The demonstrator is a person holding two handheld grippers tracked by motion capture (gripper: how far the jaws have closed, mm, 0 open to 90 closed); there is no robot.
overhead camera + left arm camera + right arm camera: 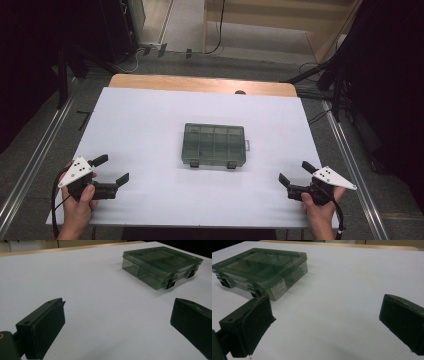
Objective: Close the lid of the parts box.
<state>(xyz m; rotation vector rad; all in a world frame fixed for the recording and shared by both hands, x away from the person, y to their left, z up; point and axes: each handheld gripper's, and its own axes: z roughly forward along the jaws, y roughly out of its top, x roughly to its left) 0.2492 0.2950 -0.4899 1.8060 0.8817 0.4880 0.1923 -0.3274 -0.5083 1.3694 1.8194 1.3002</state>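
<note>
A closed, smoky-clear compartment box [214, 145] with two dark latches on its near side lies flat in the middle of the white table [150, 120]. My left gripper [111, 170] rests near the front left edge, held by a hand, jaws wide apart with nothing between them. My right gripper [294, 172] sits near the front right edge, also open and empty. In the left gripper view the box [160, 266] lies ahead to the right of that gripper [117, 322]. In the right gripper view the box [262, 267], with a white label on its side, lies ahead to the left of that gripper [324, 322].
A strip of wooden tabletop [200, 83] shows beyond the white sheet. Metal rails [35, 150] run along both sides of the table on the grey floor. Cables and dark stands [320, 75] crowd the far corners.
</note>
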